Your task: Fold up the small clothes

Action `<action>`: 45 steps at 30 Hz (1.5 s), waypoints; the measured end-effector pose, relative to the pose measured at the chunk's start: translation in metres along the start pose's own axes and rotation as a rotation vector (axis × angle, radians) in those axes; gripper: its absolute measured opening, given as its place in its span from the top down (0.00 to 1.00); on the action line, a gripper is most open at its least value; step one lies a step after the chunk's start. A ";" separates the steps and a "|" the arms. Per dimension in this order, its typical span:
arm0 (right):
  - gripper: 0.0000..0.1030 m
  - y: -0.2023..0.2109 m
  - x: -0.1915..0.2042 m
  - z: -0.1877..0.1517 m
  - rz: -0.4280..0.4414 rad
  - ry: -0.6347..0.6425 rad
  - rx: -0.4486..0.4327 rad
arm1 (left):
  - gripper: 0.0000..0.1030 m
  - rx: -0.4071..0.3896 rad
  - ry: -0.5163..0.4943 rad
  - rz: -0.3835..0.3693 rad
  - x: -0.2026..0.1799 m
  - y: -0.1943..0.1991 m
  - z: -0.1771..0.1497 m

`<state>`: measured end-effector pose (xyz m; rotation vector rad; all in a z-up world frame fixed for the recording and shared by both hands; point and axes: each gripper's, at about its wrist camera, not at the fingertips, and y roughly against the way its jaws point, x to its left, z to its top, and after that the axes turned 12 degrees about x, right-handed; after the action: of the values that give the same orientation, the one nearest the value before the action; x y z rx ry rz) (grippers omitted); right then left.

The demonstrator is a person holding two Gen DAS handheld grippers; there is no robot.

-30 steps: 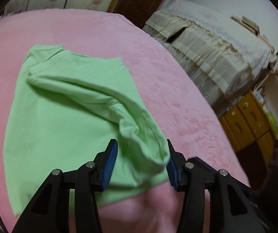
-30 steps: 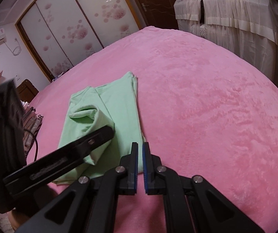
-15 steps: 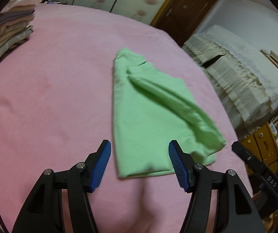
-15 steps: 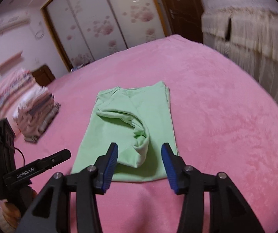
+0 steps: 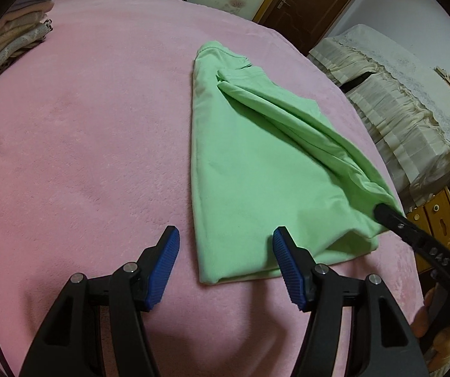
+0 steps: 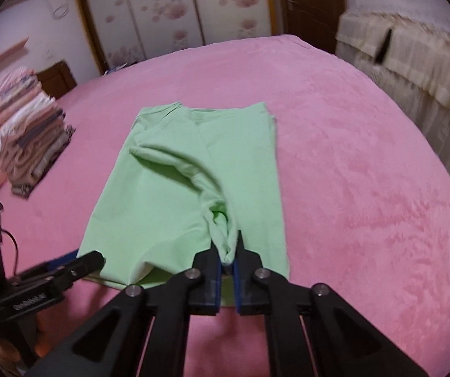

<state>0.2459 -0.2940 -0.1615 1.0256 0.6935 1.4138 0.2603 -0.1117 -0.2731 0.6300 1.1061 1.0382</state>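
Observation:
A light green small shirt (image 5: 256, 169) lies partly folded on the pink bed cover (image 5: 83, 125). My left gripper (image 5: 225, 260) is open and empty, just in front of the shirt's near left corner. My right gripper (image 6: 226, 251) is shut on a bunched ridge of the green shirt (image 6: 193, 169) at its near edge and lifts that fold a little. The right gripper also shows in the left wrist view (image 5: 413, 235), at the shirt's near right corner. The left gripper shows in the right wrist view (image 6: 77, 264) at the shirt's near left corner.
A stack of folded clothes (image 6: 20, 138) sits on the bed to the left, also in the left wrist view (image 5: 11, 40). A cream cloth-covered furniture piece (image 5: 413, 100) and a yellow cabinet (image 5: 435, 223) stand to the right of the bed. Wardrobe doors (image 6: 177, 9) are behind.
My left gripper let go of the shirt's fold and moved left to the near left corner. My right gripper opened, moved onto the bunched fold and shut on it.

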 end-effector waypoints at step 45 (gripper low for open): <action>0.58 0.043 0.015 -0.001 -0.156 0.144 -0.075 | 0.57 0.001 -0.066 0.093 -0.010 0.025 0.007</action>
<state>0.2269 -0.2844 -0.1215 0.7995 0.8020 1.3751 0.2567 -0.1098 -0.2453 0.7172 1.0273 1.0893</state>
